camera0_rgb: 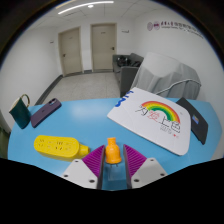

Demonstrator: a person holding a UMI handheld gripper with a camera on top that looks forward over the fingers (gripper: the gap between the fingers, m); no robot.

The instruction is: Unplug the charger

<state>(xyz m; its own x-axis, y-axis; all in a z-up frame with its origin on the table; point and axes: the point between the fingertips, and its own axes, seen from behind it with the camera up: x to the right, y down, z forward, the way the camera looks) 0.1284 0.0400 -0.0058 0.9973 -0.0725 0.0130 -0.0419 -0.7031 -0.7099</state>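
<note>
An orange charger [112, 151] stands upright between my fingers, with the purple pads [94, 160] pressing on its lower, paler part from both sides. My gripper [112, 166] is shut on it and holds it over the blue table [90, 120]. A yellow power strip [58, 146] lies flat on the table just left of my fingers, apart from the charger. No cable on the charger shows.
A white board with a rainbow print [160, 120] lies ahead to the right. A purple phone [44, 112] and a dark teal block [20, 112] lie far left. A black object [201, 126] lies at the right edge. Chairs and doors stand beyond the table.
</note>
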